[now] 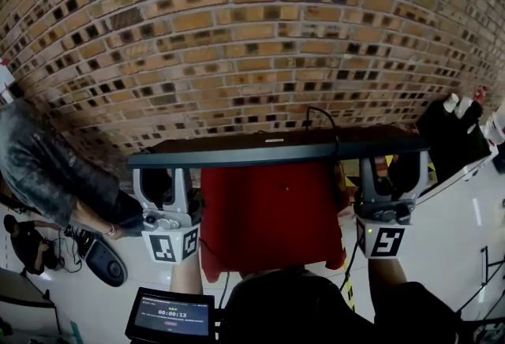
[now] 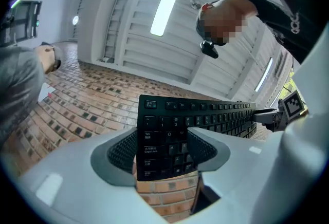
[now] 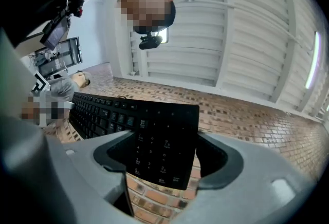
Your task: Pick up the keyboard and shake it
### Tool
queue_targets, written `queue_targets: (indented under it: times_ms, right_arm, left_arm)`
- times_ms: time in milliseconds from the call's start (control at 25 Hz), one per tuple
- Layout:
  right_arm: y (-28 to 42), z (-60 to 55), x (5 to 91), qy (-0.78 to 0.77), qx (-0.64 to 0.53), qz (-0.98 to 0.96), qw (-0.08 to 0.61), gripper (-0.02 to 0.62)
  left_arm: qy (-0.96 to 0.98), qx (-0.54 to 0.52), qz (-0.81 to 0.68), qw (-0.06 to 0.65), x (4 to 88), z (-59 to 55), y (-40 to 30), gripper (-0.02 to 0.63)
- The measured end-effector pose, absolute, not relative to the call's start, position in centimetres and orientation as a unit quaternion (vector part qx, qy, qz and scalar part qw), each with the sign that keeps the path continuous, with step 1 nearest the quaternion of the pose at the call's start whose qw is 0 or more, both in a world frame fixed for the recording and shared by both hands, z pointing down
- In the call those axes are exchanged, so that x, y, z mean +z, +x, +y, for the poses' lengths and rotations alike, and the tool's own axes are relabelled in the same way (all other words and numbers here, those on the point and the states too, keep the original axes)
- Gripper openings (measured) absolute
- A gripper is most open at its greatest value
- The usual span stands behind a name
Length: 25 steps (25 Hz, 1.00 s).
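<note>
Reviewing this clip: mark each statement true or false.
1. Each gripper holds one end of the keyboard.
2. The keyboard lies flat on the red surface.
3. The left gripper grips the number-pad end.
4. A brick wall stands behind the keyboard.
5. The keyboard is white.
1. True. The left gripper and the right gripper each clamp one end of the keyboard.
2. False. It is held up in the two grippers, clear of the red surface.
3. False. The left gripper holds the end with the Esc and Caps Lock keys; the number pad sits in the right gripper.
4. True. The brick wall fills the background.
5. False. It is black.
</note>
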State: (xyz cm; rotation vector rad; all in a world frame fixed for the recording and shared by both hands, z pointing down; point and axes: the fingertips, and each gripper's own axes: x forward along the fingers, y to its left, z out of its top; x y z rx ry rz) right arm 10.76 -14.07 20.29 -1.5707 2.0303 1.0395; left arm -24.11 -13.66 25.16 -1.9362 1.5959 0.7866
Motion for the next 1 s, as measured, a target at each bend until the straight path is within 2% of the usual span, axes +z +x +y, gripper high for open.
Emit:
queue_targets:
  times_ms: [120,240,520,760,1000]
  right_arm:
    - [12.5,-14.5,21.8,-0.575,0.333,0.717,0.209,0.345]
    - [13.3,-15.4,23.5,-0.594,0.289,0.720,0.212,0.347]
    - [15.7,-13.6,22.8,-0.605,0.303,0.700,0.228,0.347]
    - [18.3,-15.0,25.6,-0.629,0.288,0.694,0.198,0.347]
    - [19.4,-14.1,26.0,-0.637,0.285,0.683,0.217,0.347]
  left_arm:
    - [-0.716,0.266,0.577,0.289,23.8,-13.5,-22.6,0.305]
    - [-0.724,0.241,0.574,0.297,23.5,-14.0,-21.8,0.307]
    - [-0.728,0.252,0.546,0.329,21.3,-13.3,-19.4,0.307]
    - [-0.744,0.231,0.544,0.311,22.9,-15.4,-17.1,0.306]
    - [-0.743,0.227,0.532,0.336,21.8,-14.6,-15.9,0.307]
